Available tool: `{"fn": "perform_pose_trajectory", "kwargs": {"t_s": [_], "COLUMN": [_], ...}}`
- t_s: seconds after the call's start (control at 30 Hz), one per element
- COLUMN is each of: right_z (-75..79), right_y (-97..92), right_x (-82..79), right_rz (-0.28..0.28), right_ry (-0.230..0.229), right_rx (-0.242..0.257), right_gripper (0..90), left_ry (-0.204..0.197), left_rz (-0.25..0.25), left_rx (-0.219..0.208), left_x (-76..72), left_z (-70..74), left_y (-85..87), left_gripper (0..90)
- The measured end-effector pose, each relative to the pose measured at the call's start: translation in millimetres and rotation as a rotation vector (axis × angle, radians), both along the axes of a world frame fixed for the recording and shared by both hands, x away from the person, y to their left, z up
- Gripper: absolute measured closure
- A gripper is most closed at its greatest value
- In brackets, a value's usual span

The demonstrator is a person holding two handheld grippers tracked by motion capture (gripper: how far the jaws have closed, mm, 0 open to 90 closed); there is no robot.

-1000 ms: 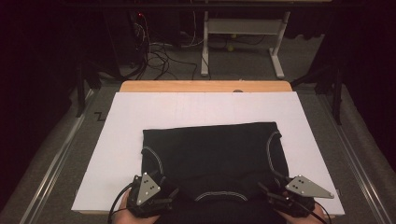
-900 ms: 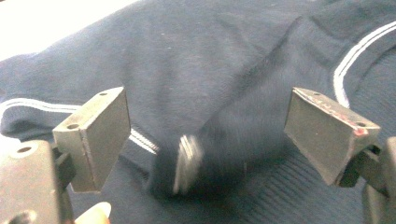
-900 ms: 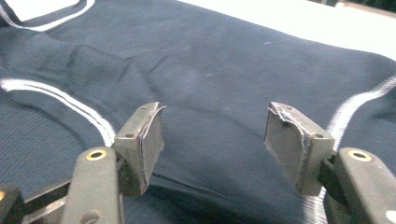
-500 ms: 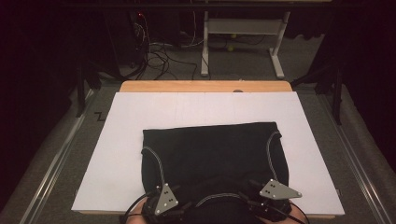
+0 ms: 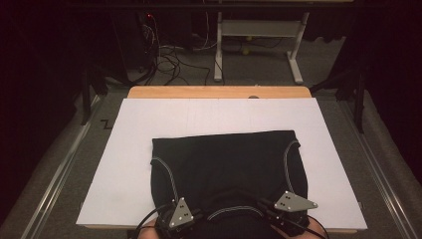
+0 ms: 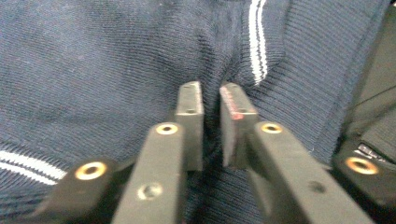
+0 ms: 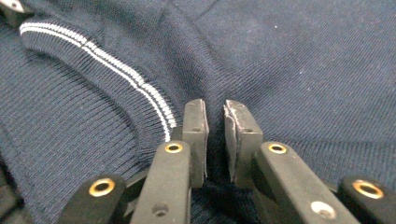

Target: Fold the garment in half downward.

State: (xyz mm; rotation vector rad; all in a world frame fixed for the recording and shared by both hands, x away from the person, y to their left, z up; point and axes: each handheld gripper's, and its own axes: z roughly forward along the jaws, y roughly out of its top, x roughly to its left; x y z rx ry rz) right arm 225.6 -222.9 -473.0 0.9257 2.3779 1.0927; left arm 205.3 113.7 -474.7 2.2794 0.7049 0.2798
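Both grippers, left [image 5: 185, 225] and right [image 5: 278, 209], have just closed, pinching the dark knit garment [image 5: 224, 164] beside its striped collar [image 7: 116, 70], low-centre on the white surface [image 5: 124, 164]; I judge it ready for lifting.

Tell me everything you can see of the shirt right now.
The shirt is dark navy knit, with a ribbed collar edged by two thin white stripes. It lies flat and folded on the white sheet, collar toward the near edge. The left gripper and right gripper have just been closing, each pinching a fold of fabric beside the collar.
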Motion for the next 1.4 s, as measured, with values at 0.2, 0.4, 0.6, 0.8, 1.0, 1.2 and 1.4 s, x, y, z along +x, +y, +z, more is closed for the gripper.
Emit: {"fn": "perform_pose_trajectory", "kwargs": {"t_s": [0.2, 0.4, 0.6, 0.8, 1.0, 1.2, 1.4], "right_z": [9.5, 19.1, 19.9, 5.7, -4.1, -1.4, 9.8], "right_y": [-4.0, -8.8, -11.0, 0.2, 1.5, 4.5, 0.2], "right_x": [-7.1, -21.6, -34.5, -22.7, -11.1, -15.1, -24.5], "right_rz": [0.007, 0.020, 0.032, 0.007, 0.021, 0.042, 0.044], "right_ry": [-0.058, -0.095, -0.095, -0.048, 0.070, 0.019, -0.062], "right_rx": [0.032, 0.062, 0.066, 0.017, 0.056, 0.004, 0.017], "right_gripper": [81.0, 87.7, 86.9, 45.8, 63.5, 84.3, 88.1], "left_ry": [-0.015, -0.035, -0.045, -0.020, -0.003, -0.004, -0.009], "left_rz": [-0.004, 0.003, -0.009, -0.014, -0.012, -0.009, -0.008], "left_rx": [-0.065, -0.083, -0.069, -0.062, -0.058, -0.057, -0.074], "left_x": [-6.5, -18.0, -30.2, -26.4, -22.5, -21.4, -22.5], "left_z": [15.6, 22.6, 23.0, 17.9, 13.3, 12.5, 15.0], "left_y": [9.5, 14.8, 14.6, 13.1, 13.7, 14.1, 15.2], "left_gripper": [78.2, 78.0, 77.6, 77.8, 77.6, 77.5, 77.6]}}
